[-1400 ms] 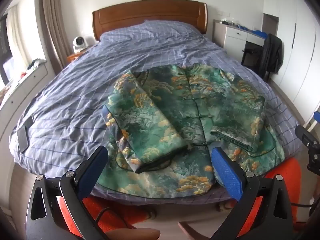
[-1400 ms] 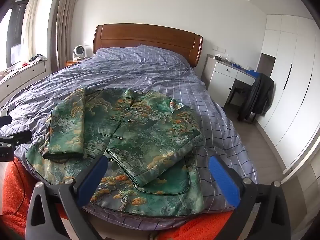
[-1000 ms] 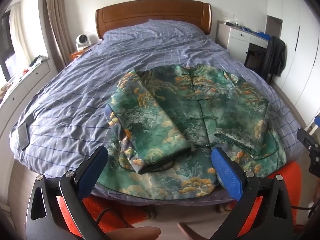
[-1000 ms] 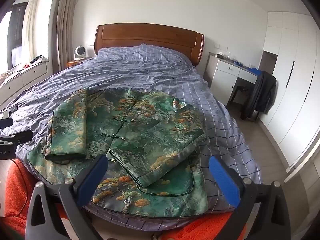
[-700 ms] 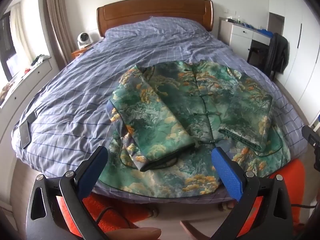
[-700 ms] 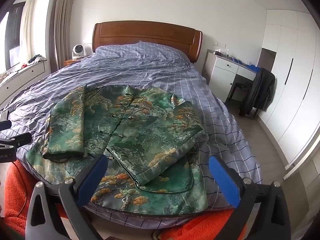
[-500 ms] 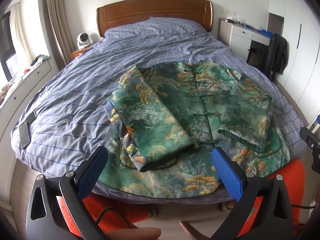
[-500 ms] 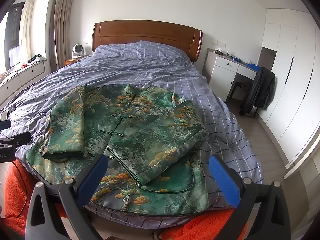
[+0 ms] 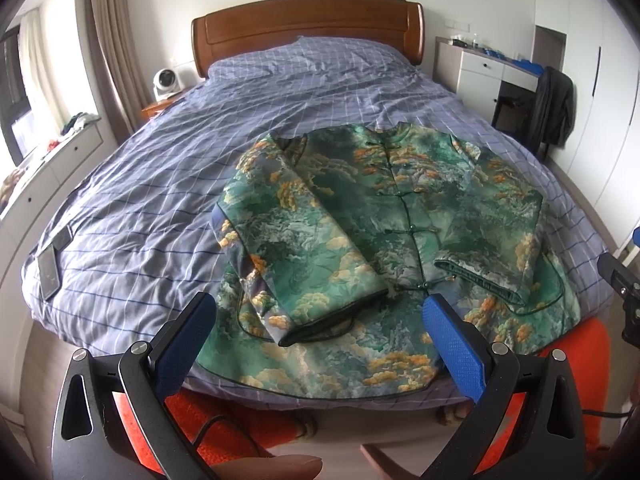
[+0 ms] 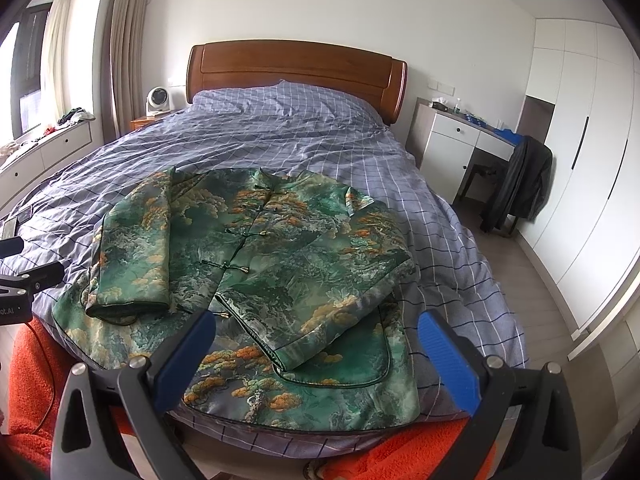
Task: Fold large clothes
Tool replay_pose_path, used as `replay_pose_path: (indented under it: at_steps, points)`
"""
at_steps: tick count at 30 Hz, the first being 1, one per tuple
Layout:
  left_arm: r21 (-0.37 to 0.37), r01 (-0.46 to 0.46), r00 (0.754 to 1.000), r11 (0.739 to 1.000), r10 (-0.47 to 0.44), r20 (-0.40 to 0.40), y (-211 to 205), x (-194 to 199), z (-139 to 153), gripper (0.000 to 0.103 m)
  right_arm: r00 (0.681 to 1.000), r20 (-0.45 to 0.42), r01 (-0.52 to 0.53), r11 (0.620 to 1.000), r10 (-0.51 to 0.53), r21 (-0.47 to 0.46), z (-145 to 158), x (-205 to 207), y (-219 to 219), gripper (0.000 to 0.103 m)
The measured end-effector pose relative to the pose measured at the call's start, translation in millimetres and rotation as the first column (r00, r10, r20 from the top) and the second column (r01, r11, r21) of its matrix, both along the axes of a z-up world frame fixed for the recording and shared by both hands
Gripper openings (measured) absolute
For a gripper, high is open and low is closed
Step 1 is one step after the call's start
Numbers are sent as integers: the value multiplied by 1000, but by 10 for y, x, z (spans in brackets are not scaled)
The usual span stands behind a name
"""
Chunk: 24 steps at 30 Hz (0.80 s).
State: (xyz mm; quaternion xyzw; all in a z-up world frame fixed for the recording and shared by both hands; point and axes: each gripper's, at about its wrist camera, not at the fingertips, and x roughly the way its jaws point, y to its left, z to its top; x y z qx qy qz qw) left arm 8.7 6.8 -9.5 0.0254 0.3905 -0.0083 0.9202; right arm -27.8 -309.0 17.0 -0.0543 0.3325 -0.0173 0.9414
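Note:
A green brocade jacket (image 9: 384,232) with orange and white patterns lies face up at the foot of the bed, both sleeves folded in over its front. It also shows in the right wrist view (image 10: 256,264). My left gripper (image 9: 316,340) is open and empty, held just off the bed's foot above the jacket's hem. My right gripper (image 10: 316,356) is open and empty, over the hem on the right side. Each gripper's tip shows at the edge of the other's view.
The bed has a blue checked cover (image 9: 160,184) and a wooden headboard (image 9: 308,24). A phone (image 9: 50,268) lies at the bed's left edge. A white desk with a dark coat on a chair (image 10: 516,184) stands to the right. Orange fabric (image 10: 28,392) is below.
Both grippers drifted slightly, so the view of the jacket shifted a little. The jacket has not moved, and both grippers stayed open.

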Motion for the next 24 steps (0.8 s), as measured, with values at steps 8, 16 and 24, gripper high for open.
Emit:
replay_pose_path:
  at_steps: [8, 16, 24]
  points:
    - [4, -2, 1000, 1000, 2, 3, -9, -4, 11, 103, 1000, -1, -2, 1000, 2, 0, -35, 16, 36, 103]
    - [4, 2, 1000, 1000, -2, 16, -14, -19, 17, 103, 1000, 3, 0, 1000, 0, 0, -17, 22, -8, 103]
    - [6, 0, 1000, 1000, 0, 25, -21, -50, 6, 103, 1000, 7, -2, 1000, 2, 3, 9, -5, -13, 103]
